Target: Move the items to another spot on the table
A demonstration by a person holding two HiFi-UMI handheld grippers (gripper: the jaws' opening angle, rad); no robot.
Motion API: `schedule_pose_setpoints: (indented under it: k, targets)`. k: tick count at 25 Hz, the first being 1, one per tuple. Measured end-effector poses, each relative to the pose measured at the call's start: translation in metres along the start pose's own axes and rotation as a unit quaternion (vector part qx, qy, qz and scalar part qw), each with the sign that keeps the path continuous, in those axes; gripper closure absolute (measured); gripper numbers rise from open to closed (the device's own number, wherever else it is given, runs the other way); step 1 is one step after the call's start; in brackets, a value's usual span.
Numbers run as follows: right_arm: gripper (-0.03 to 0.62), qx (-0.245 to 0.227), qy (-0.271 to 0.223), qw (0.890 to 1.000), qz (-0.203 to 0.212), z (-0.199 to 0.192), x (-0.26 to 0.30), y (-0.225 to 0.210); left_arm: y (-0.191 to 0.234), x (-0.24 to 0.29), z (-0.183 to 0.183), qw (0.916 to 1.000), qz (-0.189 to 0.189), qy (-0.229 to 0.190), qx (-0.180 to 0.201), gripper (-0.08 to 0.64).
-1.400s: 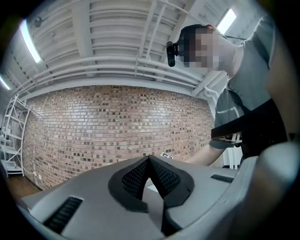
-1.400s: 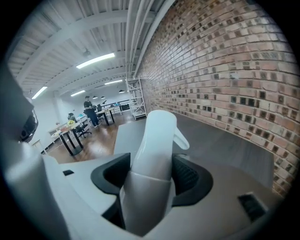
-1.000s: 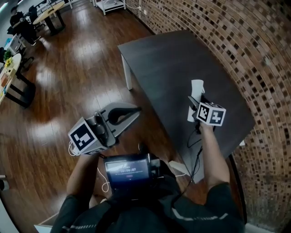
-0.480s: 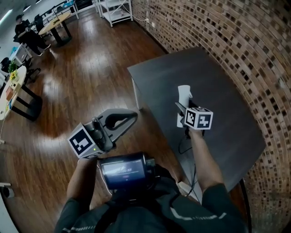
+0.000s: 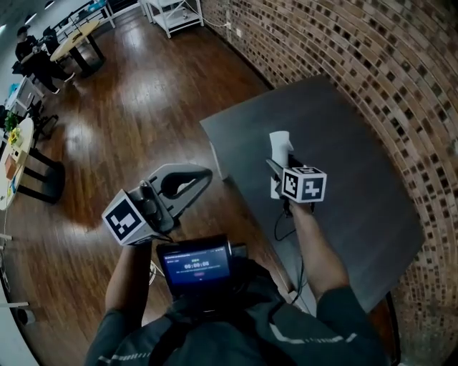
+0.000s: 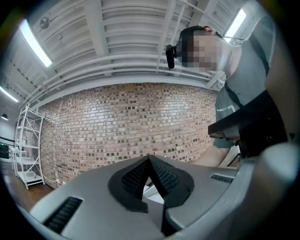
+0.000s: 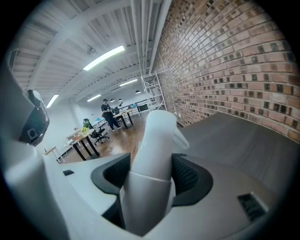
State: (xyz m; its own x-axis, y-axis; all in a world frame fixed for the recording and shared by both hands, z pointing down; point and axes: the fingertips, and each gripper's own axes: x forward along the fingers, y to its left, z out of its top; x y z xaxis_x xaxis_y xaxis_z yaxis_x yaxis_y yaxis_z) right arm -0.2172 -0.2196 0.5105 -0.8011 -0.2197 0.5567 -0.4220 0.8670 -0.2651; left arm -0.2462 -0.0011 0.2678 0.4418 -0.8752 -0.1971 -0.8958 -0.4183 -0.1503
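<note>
- Right gripper view: the right gripper (image 7: 152, 174) has its jaws spread round a bottle (image 7: 157, 140), and the dark ribbed pads (image 7: 190, 176) press on it from both sides.
- We see the left gripper (image 6: 149, 161) with its jaws pressed together and nothing between them. In the head view it hangs over the floor (image 5: 129, 107), left of the table (image 5: 343, 143).
- We see the bottle as plain white and smooth. Its wider lower part sits deep between the jaws, and a narrower upper part carries a small lip on its right side.
- Its long axis runs along the jaws, with the narrow top pointing away from the person. In the head view the bottle (image 5: 279, 143) sticks out past the right gripper (image 5: 278, 163) toward the far end of the table.
- The bottle is over the left part of the table, near its left edge. We cannot tell whether it touches the top.
- The table is dark grey and matt, with white legs, and it stands along a brick wall (image 5: 372, 50).
- The floor is glossy brown wood. A white shelf rack (image 5: 172, 8) stands by the wall further off, and desks (image 5: 71, 32) with seated people are at the far left.
</note>
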Motion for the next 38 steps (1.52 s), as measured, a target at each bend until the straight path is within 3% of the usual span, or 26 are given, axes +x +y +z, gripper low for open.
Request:
schedule_pose_setpoints:
  k: [8,15,25,31,38]
  targets:
    - [0.313,0.009,0.005,1.0,-0.015,0.036,0.049,0.002,0.061,0.009,-0.002,0.9991,-0.041,-0.004,-0.007,0.566]
    - [0.313,0.041,0.055,0.995,-0.074,0.039,0.119,-0.009,0.146,0.002,-0.023,0.9952,-0.092,-0.028,-0.016,0.566]
    - [0.313,0.153,0.126,0.965,-0.171,0.012,0.238,-0.013,0.28,-0.009,-0.048,0.9808,-0.185,-0.04,-0.047,0.566]
    - [0.313,0.164,0.158,0.952,-0.206,-0.007,0.283,-0.025,0.329,-0.015,-0.074,0.9757,-0.206,-0.031,-0.069,0.566]
    - [0.311,0.178,0.179,0.941,-0.224,-0.02,0.301,-0.033,0.356,-0.013,-0.09,0.9689,-0.231,-0.031,-0.083,0.566]
